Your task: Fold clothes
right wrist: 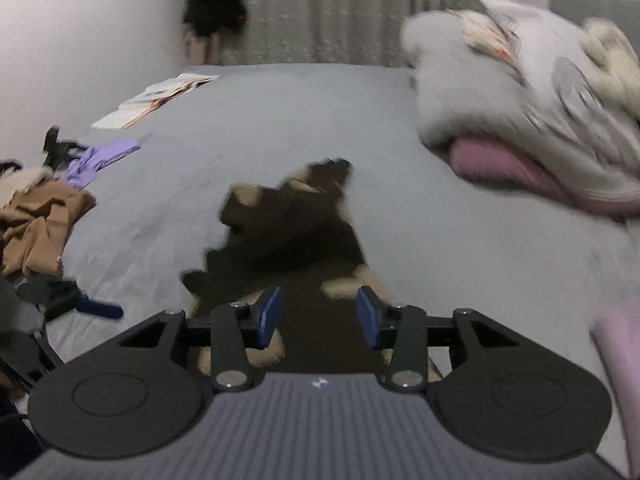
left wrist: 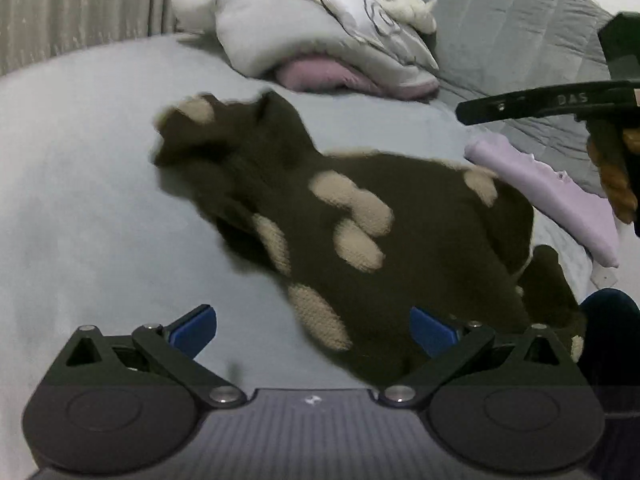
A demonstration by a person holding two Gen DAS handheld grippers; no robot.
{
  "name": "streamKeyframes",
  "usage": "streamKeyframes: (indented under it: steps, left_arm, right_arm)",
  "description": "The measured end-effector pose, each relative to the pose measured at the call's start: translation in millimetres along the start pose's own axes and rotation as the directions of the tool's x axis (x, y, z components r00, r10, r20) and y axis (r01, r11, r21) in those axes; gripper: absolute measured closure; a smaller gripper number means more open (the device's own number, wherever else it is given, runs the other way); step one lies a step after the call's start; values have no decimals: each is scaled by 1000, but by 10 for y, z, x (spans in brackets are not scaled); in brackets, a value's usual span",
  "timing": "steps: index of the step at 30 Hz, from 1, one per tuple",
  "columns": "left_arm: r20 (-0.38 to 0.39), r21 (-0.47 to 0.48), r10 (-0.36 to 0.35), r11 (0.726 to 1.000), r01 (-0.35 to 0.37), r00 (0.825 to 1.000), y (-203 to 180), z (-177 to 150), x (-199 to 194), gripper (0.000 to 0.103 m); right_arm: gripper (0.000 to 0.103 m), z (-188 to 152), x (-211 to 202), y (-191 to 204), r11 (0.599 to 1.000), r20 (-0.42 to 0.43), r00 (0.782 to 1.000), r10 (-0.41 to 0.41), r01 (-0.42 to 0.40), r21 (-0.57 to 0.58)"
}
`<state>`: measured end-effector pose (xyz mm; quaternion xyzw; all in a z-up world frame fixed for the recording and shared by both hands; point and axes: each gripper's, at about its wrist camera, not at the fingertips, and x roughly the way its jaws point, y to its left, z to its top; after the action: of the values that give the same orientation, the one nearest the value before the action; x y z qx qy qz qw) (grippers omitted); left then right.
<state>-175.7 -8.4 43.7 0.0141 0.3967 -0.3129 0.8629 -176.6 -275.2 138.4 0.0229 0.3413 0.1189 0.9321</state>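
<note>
- Right now my left hand-held gripper [left wrist: 313, 330] hovers low over the bed [left wrist: 80, 208] with its blue pads spread wide and nothing between them; the near hem of the sweater [left wrist: 360, 232] lies just ahead of, and partly under, its right finger.
- Meanwhile my right hand-held gripper [right wrist: 318, 318] is parted about halfway, level and pointing along the sweater [right wrist: 288, 216], the knit passing under the gap; I judge it has hold of nothing, though the cloth directly below the pads is hard to read.
- From the left wrist view, my right hand-held gripper [left wrist: 520, 106] shows as a dark finger reaching in from the right, above a folded lilac garment [left wrist: 560, 200].
- That sweater is a dark brown knit with cream patches, lying rumpled across the middle of the bed, one sleeve bunched at its far end.
- To my mind it will handle soft, limp and fairly thick: it will sag and drag on the sheet, not slide, and a thin pinch could pull one layer only. A hem corner or shoulder seam, taken deep between the pads, looks safest.
- Off to my left sit a tan garment [right wrist: 40, 224] and a purple one [right wrist: 100, 160].
- Farthest away, a heap of pale bedding with a pink pillow [left wrist: 320, 76] rests by the curtain [right wrist: 340, 8].
</note>
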Motion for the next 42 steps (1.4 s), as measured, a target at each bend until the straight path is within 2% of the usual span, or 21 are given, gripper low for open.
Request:
streamKeyframes:
  steps: [1, 3, 5, 6, 8, 9, 11, 12, 13, 17, 19, 23, 25, 27, 28, 33, 37, 40, 42]
  left_arm:
    - [-4, -29, -4, 1000, 4, 1000, -9, 2, 68, 1]
    - [0, -130, -71, 989, 71, 997, 50, 18, 161, 1]
    - [-14, -250, -157, 957, 148, 988, 102, 69, 304, 1]
    - [-30, -299, -166, 942, 150, 986, 119, 78, 382, 1]
    - [-60, -325, -146, 938, 119, 987, 94, 110, 506, 1]
    - [-52, -310, -136, 944, 114, 989, 82, 113, 524, 2]
    - [-38, -293, -111, 951, 95, 993, 68, 129, 500, 15]
    - [-31, -285, -99, 955, 86, 995, 60, 137, 487, 36]
    - [-32, -292, -87, 953, 74, 996, 72, 141, 476, 52]
    - [-14, -294, -79, 953, 71, 997, 90, 136, 449, 63]
    - [-8, -294, -77, 953, 71, 997, 81, 138, 453, 74]
    - [50, -338, -106, 934, 117, 993, 106, 168, 352, 80]
    - [96, -365, -136, 917, 162, 986, 153, 188, 269, 85]
    - [168, -407, -190, 880, 243, 967, 256, 218, 96, 86]
    - [193, -400, -196, 879, 259, 961, 271, 249, -2, 87]
    - [238, -272, -195, 927, 258, 951, 191, 461, -436, 88]
    - [221, -238, -195, 940, 246, 956, 184, 566, -641, 90]
    - [237, -211, -172, 952, 223, 956, 252, 688, -906, 91]
    - [255, -159, -75, 980, 118, 964, 392, 828, -1350, 91]
  right_arm:
    - [54, -20, 50, -4, 1000, 2, 1000, 3, -3, 6]
    - [52, -139, 24, -147, 999, 13, 1000, 21, -21, 41]
    - [52, -201, 47, -198, 999, 19, 1000, 24, -25, 41]
    - [52, -229, 54, -223, 999, 23, 999, 26, -27, 40]
    - [52, -246, 33, -285, 999, 28, 999, 26, -27, 38]
    - [52, -252, 23, -341, 999, 34, 999, 26, -28, 41]
    - [52, -281, 7, -428, 998, 42, 999, 24, -27, 55]
    - [52, -299, -1, -463, 998, 45, 999, 23, -26, 65]
    - [52, -309, -21, -501, 997, 47, 999, 22, -26, 76]
    - [52, -348, -9, -600, 991, 56, 998, 26, -33, 128]
    - [52, -346, 26, -565, 990, 58, 998, 35, -42, 133]
    - [52, -299, 24, -431, 993, 76, 996, 53, -61, 100]
    - [52, -280, 10, -409, 993, 84, 995, 53, -61, 100]
    - [52, -247, -28, -398, 992, 101, 993, 58, -69, 107]
    - [51, -238, -41, -400, 991, 107, 992, 62, -74, 112]
    - [51, -202, -69, -397, 989, 114, 992, 63, -77, 125]
    - [51, -196, -51, -364, 985, 113, 990, 83, -98, 139]
    - [51, -190, -67, -345, 984, 118, 988, 100, -116, 135]
    - [51, -160, -115, -349, 984, 136, 984, 119, -135, 114]
